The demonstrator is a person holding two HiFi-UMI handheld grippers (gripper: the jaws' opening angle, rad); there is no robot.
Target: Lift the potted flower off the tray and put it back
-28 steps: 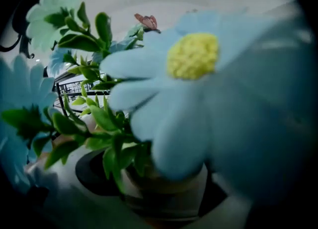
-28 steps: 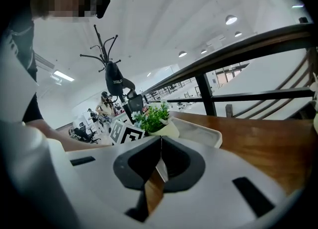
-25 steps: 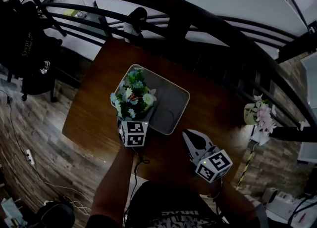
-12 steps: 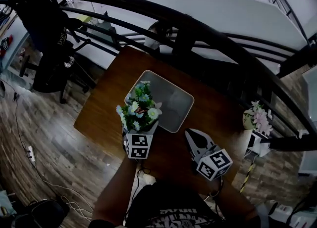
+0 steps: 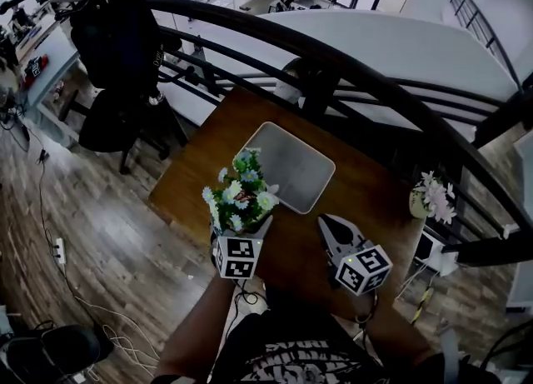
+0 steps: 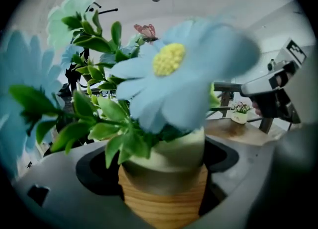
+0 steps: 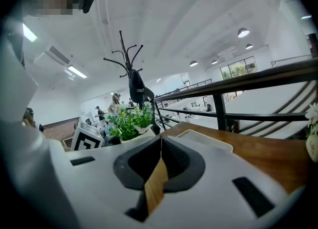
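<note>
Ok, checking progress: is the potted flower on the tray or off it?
Off. The left gripper holds the potted flower, and the tray lies empty.

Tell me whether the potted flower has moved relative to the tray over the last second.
Yes. The potted flower, gripped by the left claw, was over the left part of the tray; now it is beyond the tray's near-left edge, closer to the person.

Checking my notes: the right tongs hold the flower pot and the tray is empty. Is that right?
Not quite: the left tongs hold the flower pot, as the left gripper view shows. The right tongs are shut on nothing. The tray is empty.
</note>
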